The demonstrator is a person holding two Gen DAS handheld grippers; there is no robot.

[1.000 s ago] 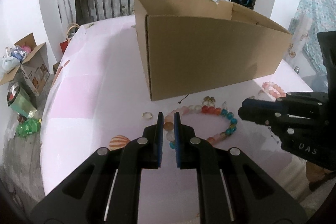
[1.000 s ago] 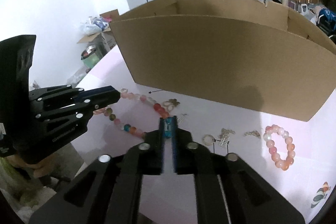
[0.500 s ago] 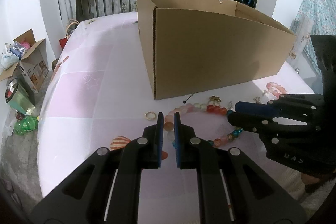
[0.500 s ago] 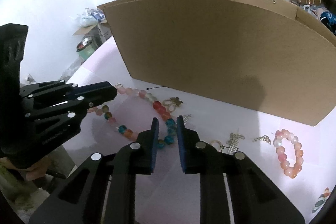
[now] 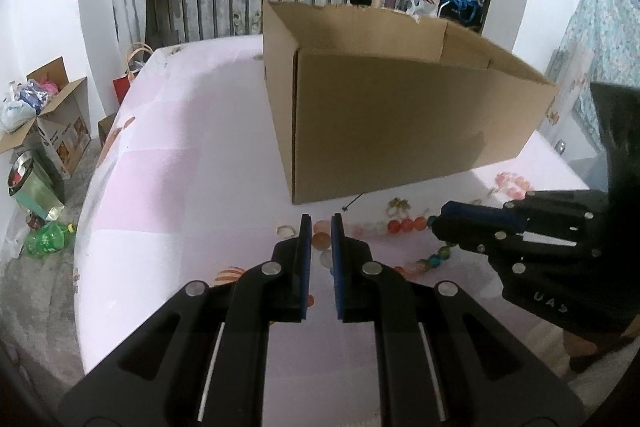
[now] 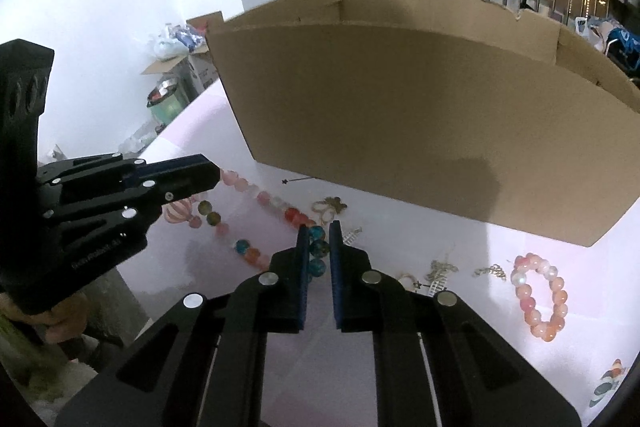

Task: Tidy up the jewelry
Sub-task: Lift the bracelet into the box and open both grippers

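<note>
A necklace of pink, red and blue beads (image 6: 294,215) lies in a loop on the pink tablecloth in front of the cardboard box (image 6: 420,131). My left gripper (image 5: 319,223) is shut on its pale orange beads (image 5: 320,239) at the loop's left end. It also shows in the right wrist view as the left gripper (image 6: 212,175). My right gripper (image 6: 318,227) is closing, with the blue beads (image 6: 319,249) filling the gap between its pads. In the left wrist view the right gripper (image 5: 438,223) sits on the loop's right end.
A pink bead bracelet (image 6: 540,299) lies to the right, with thin chains (image 6: 440,269) and a gold flower charm (image 6: 330,207) nearer the box. A small ring (image 5: 285,230) lies left of my left fingers. Floor clutter and an open carton (image 5: 52,131) stand beyond the table's left edge.
The right gripper has shifted left onto the blue beads, and its jaws have narrowed around them since half a second ago. The left gripper has kept its hold on the pale beads.
</note>
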